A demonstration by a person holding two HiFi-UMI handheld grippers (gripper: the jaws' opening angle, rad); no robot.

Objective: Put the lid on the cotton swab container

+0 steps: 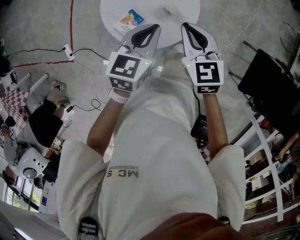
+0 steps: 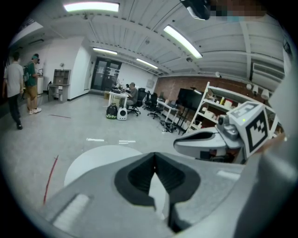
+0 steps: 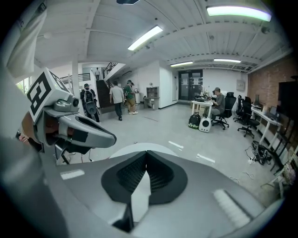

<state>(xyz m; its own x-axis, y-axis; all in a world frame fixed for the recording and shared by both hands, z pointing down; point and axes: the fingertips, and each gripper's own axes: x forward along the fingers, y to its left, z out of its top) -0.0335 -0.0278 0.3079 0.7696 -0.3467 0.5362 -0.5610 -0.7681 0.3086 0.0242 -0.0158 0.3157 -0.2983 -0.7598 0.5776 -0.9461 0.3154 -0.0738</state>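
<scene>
On the round white worktop [image 1: 185, 18] a small pale thing [image 1: 166, 10] is lying toward the far side, too small to tell whether it is the cotton swab container or its lid. One colourful printed pack [image 1: 129, 21] is lying near the worktop's left edge.

Two tools are hovering side by side at the near edge. The left tool [image 1: 153, 28] is pointing over the worktop with its jaws meeting at the tips and nothing between them. The right tool [image 1: 187, 26] is doing the same, closed and empty.

A grey floor is spreading around, with one red tape line [image 1: 71, 23], a white power strip [image 1: 69, 52] trailing a cable, and white shelving [image 1: 267, 154] at the right. In the left gripper view two people [image 2: 16, 88] are standing at a far wall of an open office.
</scene>
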